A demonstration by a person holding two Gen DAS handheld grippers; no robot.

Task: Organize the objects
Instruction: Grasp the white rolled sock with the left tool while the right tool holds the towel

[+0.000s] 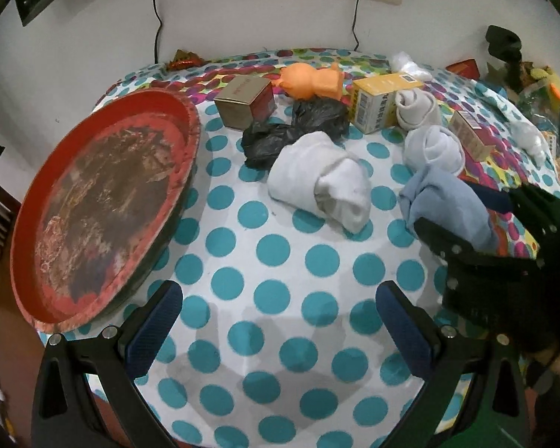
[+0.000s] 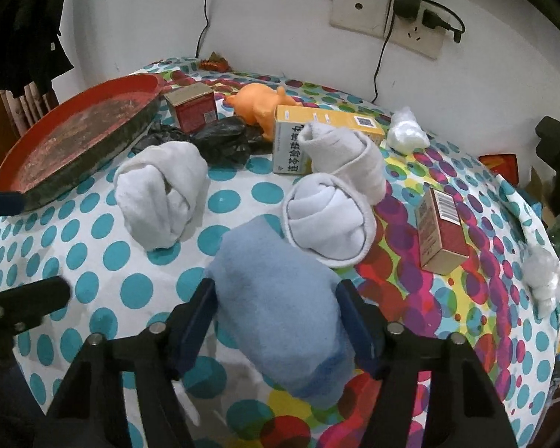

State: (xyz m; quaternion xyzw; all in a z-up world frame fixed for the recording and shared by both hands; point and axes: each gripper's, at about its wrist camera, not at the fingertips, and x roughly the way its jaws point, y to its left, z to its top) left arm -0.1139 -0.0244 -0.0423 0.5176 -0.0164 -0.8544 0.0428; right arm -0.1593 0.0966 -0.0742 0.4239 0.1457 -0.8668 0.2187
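The bench [image 1: 280, 336] lay under a dotted cloth, teal spots on white with a multicoloured patch to the right. A round red tray [image 1: 104, 205] rested tilted at its left edge. Behind the middle stood a yellow box [image 2: 317, 127], an orange toy [image 1: 311, 80] and a gold-and-red box [image 1: 246, 102], with a crumpled black bag [image 1: 291, 127] just in front of them. A second small box [image 2: 440, 231] lay on the multicoloured patch, near white plastic wads [image 2: 407, 132].

Three white sock rolls sat in the middle: a large roll [image 1: 321, 175] on the teal dots, a round roll [image 2: 328, 220] to its right, and a tall roll [image 2: 347, 156] leaning against the yellow box. The blue sock [image 2: 280, 313] lay nearest, touching the round roll.

The right tool [image 2: 276, 324] gripped the blue sock, both blue pads pressed against its sides. The left tool [image 1: 280, 317] hovered released over bare cloth, its fingers wide apart, well short of the large roll.
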